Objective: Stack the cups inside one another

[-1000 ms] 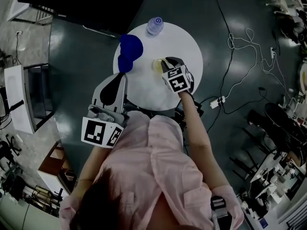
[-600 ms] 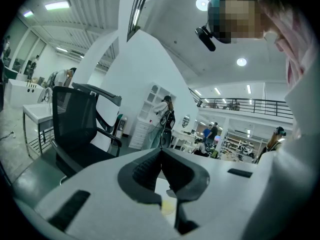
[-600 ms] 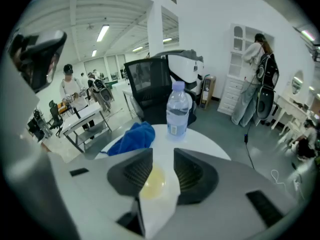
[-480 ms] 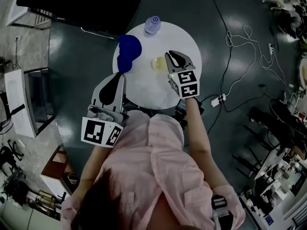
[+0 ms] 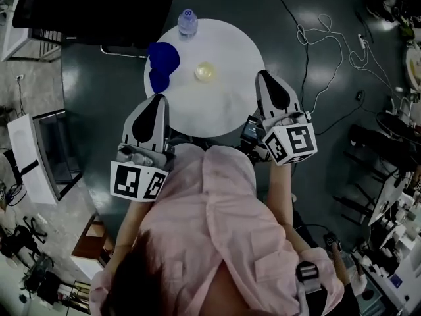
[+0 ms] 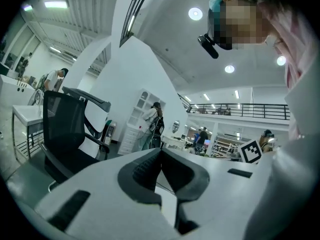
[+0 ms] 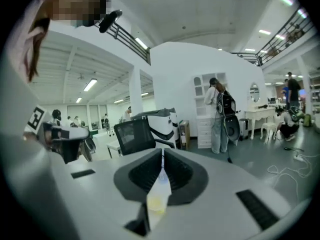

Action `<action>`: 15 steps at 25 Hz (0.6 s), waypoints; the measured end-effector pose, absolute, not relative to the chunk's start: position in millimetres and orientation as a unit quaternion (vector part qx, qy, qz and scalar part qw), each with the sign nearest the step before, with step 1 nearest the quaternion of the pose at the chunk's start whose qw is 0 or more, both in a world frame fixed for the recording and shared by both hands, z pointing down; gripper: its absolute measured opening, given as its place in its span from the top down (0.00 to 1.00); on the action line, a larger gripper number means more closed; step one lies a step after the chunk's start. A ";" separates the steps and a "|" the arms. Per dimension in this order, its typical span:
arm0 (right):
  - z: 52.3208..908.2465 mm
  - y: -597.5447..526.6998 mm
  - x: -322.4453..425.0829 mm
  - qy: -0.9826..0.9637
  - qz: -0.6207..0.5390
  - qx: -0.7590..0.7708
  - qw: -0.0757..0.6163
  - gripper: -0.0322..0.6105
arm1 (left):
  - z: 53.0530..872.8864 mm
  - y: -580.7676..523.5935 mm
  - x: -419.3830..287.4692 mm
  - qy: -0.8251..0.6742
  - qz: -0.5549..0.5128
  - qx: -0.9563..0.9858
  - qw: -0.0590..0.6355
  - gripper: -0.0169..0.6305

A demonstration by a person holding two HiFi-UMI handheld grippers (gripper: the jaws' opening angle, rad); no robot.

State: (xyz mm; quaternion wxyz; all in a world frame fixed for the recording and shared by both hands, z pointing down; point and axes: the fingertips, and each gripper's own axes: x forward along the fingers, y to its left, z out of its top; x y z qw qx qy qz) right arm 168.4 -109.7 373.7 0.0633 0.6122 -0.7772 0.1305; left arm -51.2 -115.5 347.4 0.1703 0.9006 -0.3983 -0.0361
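Round white table (image 5: 230, 114) on a dark, glossy floor (image 5: 99, 78), seen from above. A clear bottle with a blue cap (image 5: 187, 22) stands at the table's 11 o'clock edge. A black office chair (image 5: 99, 8) stands off the table at 10 o'clock. In the right gripper view a person with a backpack (image 7: 220, 115) stands at 3 o'clock, facing a white cabinet (image 7: 204, 119). A white cable (image 7: 272, 170) loops over the floor at 4 o'clock.
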 end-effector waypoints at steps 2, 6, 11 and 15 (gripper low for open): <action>360.3 -81.7 171.1 -0.772 0.131 0.620 0.042 0.89 | 342.7 -102.4 -44.2 -0.388 -0.042 0.906 0.165 0.95; 356.9 -27.7 165.8 -0.764 0.131 0.631 0.029 0.89 | 336.7 -71.5 -21.8 -0.359 -0.044 0.920 0.149 0.95; 372.6 13.0 153.5 -0.762 0.135 0.633 0.032 0.89 | 341.9 -37.7 7.3 -0.326 -0.034 0.935 0.138 0.95; 385.0 24.7 144.4 -0.772 0.144 0.619 0.035 0.89 | 355.2 -25.0 19.1 -0.328 -0.021 0.932 0.152 0.95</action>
